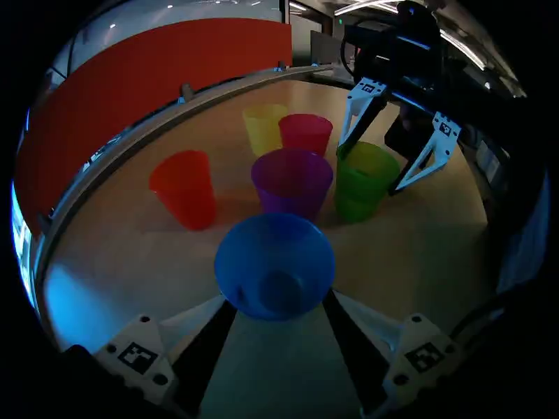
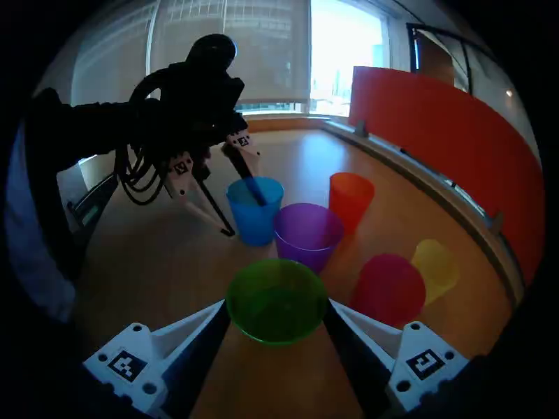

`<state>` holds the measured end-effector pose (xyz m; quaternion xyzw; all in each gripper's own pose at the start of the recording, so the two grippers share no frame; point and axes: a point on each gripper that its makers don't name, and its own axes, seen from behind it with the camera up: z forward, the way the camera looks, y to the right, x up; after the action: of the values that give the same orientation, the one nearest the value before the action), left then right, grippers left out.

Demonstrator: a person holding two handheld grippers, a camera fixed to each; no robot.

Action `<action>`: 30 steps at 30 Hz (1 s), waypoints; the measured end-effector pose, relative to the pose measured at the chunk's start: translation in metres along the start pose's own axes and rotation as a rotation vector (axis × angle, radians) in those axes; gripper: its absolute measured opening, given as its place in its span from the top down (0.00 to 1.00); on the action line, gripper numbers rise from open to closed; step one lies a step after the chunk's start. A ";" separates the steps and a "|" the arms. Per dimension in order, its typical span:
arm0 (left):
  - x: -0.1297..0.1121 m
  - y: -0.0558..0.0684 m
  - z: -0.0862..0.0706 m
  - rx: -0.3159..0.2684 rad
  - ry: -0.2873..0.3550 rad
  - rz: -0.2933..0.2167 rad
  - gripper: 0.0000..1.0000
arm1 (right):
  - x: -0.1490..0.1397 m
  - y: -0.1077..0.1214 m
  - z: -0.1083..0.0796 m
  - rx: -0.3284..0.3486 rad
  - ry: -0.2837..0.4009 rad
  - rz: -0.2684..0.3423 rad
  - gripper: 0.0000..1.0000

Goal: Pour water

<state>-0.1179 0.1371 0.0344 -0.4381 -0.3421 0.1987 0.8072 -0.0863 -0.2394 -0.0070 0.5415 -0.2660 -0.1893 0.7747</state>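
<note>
Cups of thin coloured plastic stand clustered on the wooden surface. They are probably light, smooth and squashy, best pinched mid-wall. The left gripper clamps the blue cup, and the right gripper clamps the green cup. No readable writing, only square markers on the fingers.

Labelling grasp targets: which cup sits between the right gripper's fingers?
The green cup, flanked by the fingers of the right gripper. The blue cup sits between those of the left gripper; purple cup, orange cup, pink cup and yellow cup stand free.
</note>
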 end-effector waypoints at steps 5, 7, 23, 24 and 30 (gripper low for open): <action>-0.007 0.000 -0.004 0.011 -0.010 -0.009 0.13 | -0.009 -0.002 -0.005 -0.004 -0.018 0.010 0.01; -0.009 0.001 -0.007 0.017 -0.011 -0.013 0.13 | -0.013 -0.001 -0.007 -0.013 -0.023 0.013 0.01; -0.019 -0.002 -0.053 0.130 0.023 -0.070 0.13 | -0.025 0.002 -0.059 -0.138 0.007 0.101 0.00; -0.019 -0.003 -0.056 0.142 0.027 -0.075 0.13 | -0.025 0.003 -0.062 -0.147 0.010 0.110 0.00; -0.013 -0.012 -0.083 0.226 0.097 -0.127 0.13 | -0.019 0.008 -0.088 -0.245 0.044 0.187 0.00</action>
<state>-0.0665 0.0750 0.0079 -0.3308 -0.3053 0.1633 0.8779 -0.0470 -0.1607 -0.0271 0.4197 -0.2730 -0.1357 0.8549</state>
